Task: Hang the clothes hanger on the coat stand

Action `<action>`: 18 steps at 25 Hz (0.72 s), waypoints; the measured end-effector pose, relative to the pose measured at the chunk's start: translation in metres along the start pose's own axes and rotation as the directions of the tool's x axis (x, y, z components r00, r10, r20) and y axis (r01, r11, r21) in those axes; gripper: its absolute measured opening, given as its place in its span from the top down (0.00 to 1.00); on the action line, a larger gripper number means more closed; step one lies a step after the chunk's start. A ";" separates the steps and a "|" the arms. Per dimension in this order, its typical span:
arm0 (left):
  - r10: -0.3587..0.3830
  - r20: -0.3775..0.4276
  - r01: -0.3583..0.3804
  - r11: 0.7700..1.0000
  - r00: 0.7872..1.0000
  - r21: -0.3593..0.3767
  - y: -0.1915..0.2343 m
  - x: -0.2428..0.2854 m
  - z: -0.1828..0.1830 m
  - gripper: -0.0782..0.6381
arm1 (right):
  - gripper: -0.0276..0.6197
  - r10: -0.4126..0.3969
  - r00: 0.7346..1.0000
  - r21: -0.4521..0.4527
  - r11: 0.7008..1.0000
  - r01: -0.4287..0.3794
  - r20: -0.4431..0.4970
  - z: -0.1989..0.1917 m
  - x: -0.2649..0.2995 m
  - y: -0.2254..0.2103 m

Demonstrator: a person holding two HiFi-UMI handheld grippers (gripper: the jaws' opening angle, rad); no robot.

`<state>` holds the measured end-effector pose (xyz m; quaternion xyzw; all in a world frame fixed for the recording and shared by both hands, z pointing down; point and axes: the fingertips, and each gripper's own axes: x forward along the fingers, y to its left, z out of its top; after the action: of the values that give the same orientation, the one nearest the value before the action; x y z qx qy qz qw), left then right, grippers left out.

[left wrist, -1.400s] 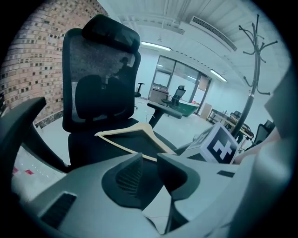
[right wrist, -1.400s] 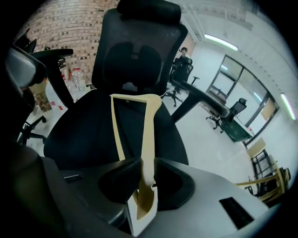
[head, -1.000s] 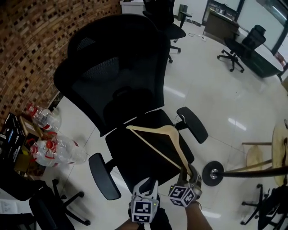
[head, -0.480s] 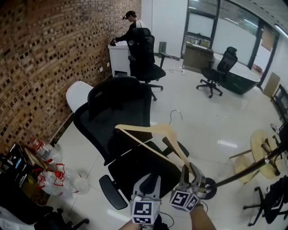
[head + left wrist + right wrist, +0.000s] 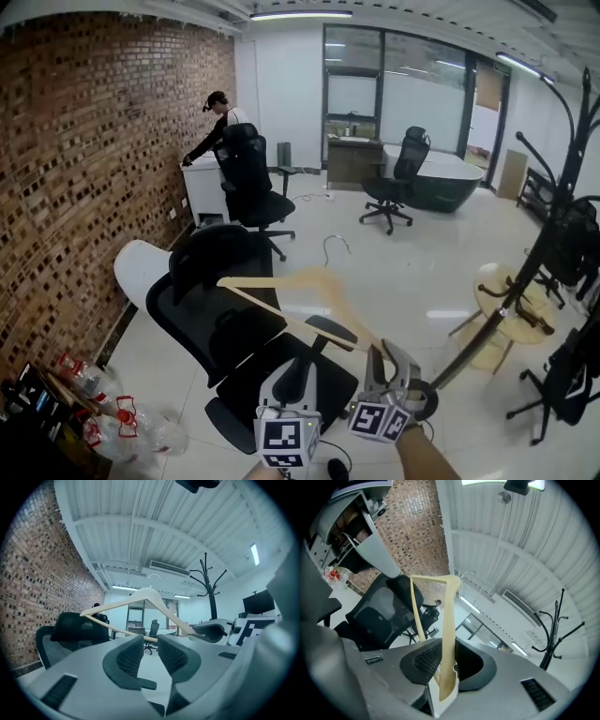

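A pale wooden clothes hanger (image 5: 302, 286) with a metal hook (image 5: 334, 246) is held up level over the black office chair (image 5: 230, 319). My right gripper (image 5: 386, 358) is shut on the hanger's right end; in the right gripper view the wooden arm (image 5: 446, 634) stands clamped between the pads. My left gripper (image 5: 302, 354) sits just left of it, jaws narrowly apart with nothing between them (image 5: 150, 644); the hanger's bar (image 5: 123, 629) passes beyond its tips. The black coat stand (image 5: 553, 216) rises at the right, also visible in both gripper views (image 5: 211, 590) (image 5: 553, 637).
A brick wall (image 5: 84, 169) runs along the left. A person (image 5: 217, 131) stands at a white cabinet far back beside another chair (image 5: 248, 183). Plastic bottles (image 5: 122, 422) lie at lower left. A round wooden table (image 5: 511, 305) stands by the stand's base.
Both grippers have risen with the hanger, from low over the chair seat to well above it. The head view has tipped up, and the coat stand's top has come into sight at the right.
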<state>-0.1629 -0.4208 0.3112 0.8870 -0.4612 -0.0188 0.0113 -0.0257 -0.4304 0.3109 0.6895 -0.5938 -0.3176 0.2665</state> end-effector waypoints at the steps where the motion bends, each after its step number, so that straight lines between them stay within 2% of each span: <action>1: -0.014 0.001 0.014 1.000 1.000 -0.005 -0.014 -0.006 0.008 0.74 | 0.83 -0.011 1.000 -0.003 1.000 0.011 0.001 0.002 -0.012 -0.014; 4: -0.052 0.007 0.052 0.999 0.999 -0.013 -0.065 -0.014 0.029 0.74 | 0.83 -0.042 0.999 -0.011 0.999 0.042 -0.002 -0.003 -0.044 -0.059; 13: -0.179 0.068 0.180 0.984 0.982 -0.003 -0.228 -0.016 0.076 0.74 | 0.83 -0.132 0.990 -0.036 0.991 0.130 -0.049 -0.069 -0.141 -0.183; 18: -0.275 0.100 0.274 0.961 0.956 0.023 -0.366 0.003 0.100 0.74 | 0.83 -0.189 0.980 -0.063 0.981 0.185 -0.064 -0.133 -0.195 -0.287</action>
<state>0.1336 -0.2130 0.1972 0.9403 -0.3337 -0.0634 -0.0189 0.2429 -0.1950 0.2081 0.7452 -0.5073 -0.3337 0.2757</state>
